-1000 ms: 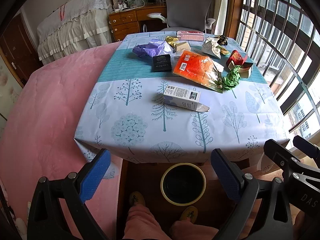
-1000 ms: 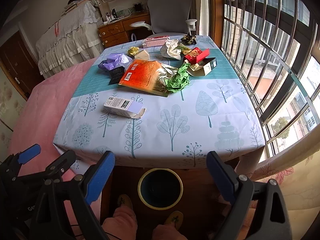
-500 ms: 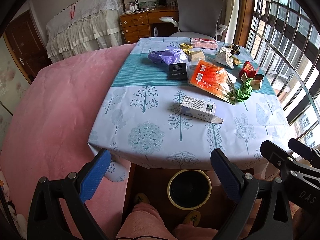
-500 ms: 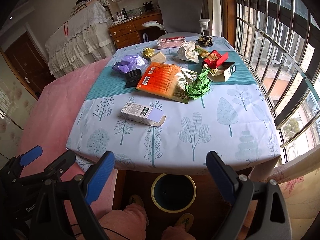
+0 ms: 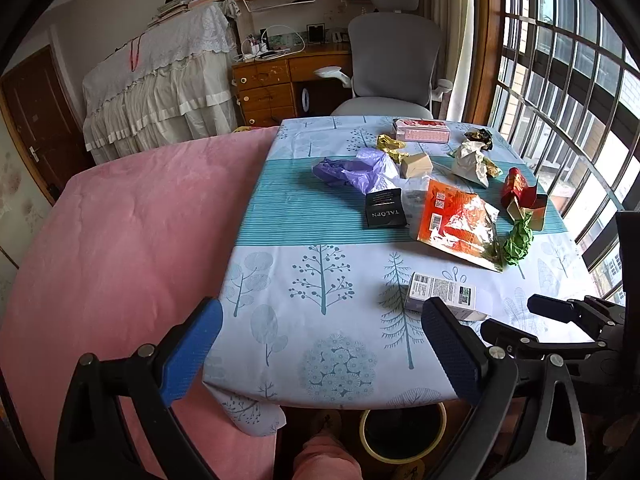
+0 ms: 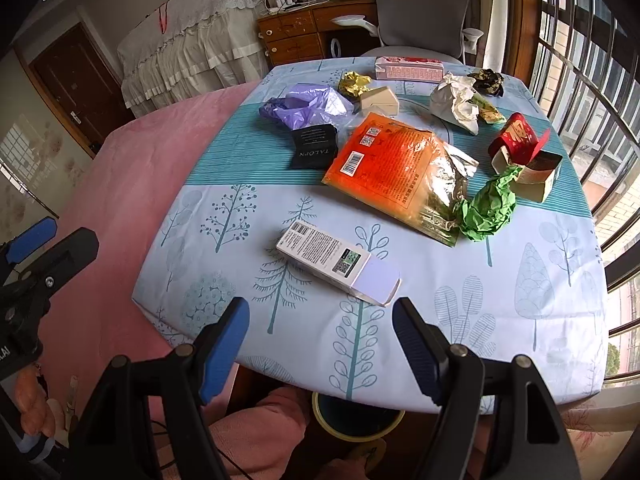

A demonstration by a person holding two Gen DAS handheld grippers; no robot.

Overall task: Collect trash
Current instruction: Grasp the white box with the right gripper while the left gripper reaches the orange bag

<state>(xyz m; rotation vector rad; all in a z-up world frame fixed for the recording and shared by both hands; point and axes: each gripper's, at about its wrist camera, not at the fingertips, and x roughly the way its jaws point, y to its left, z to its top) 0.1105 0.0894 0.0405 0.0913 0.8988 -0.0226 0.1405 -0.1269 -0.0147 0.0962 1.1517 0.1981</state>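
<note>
Now I have both grippers advanced over the tree-print tablecloth (image 6: 460,280), my right gripper (image 6: 320,344), empty, jaws just narrowed yet apart, the white cardboard carton (image 6: 332,264) at twelve o'clock, my left gripper (image 5: 320,352) wide, empty.

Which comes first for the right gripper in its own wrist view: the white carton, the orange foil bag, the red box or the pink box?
From the right gripper:
1. White carton, just ahead of the fingertips.
2. Orange foil bag, mid-table.
3. Red box, farther right.
4. Pink box, far edge by the chair.
</note>
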